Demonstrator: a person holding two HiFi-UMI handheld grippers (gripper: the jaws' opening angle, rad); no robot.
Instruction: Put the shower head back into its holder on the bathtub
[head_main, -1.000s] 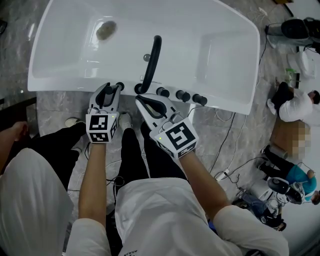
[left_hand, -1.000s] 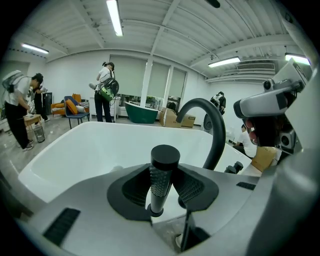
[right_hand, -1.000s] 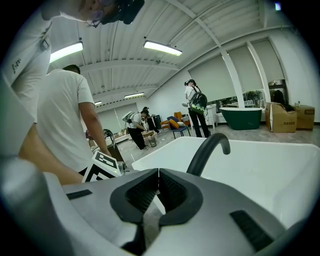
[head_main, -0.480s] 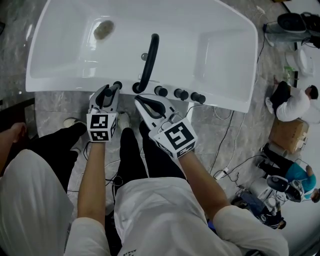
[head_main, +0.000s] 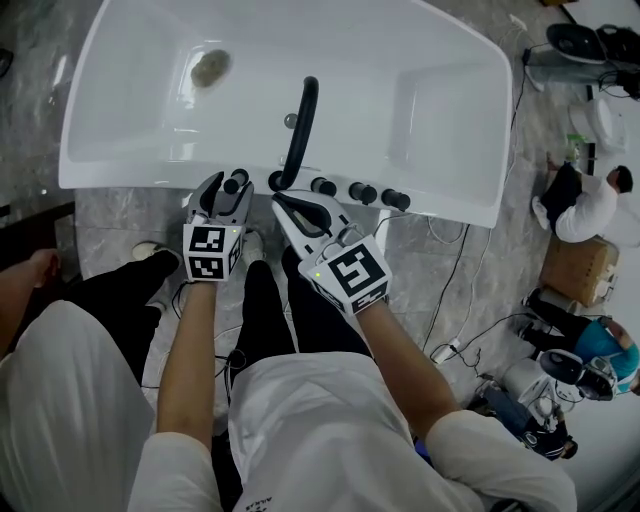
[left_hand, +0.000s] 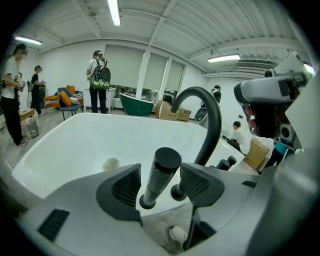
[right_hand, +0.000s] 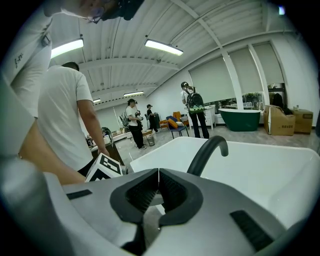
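The left gripper, its jaws just opened wide, flanks without touching the black shower head standing upright in its holder on the white bathtub's near rim, while the right gripper alongside has its jaws pressed together on nothing

Bathtub: white, high gloss, smooth all over.
Spout and knobs: matt black, smooth.
Shower head: black, with a finely knurled grip and a smooth, matt end cap.
Left gripper and right gripper: pale grey matt plastic shells. Fingers faced with black ribbed, rubbery-looking pads.
Marker cubes: matt black-on-white print.
Floor: grey veined stone, slight sheen.
Far right, a box of dull brown cardboard.
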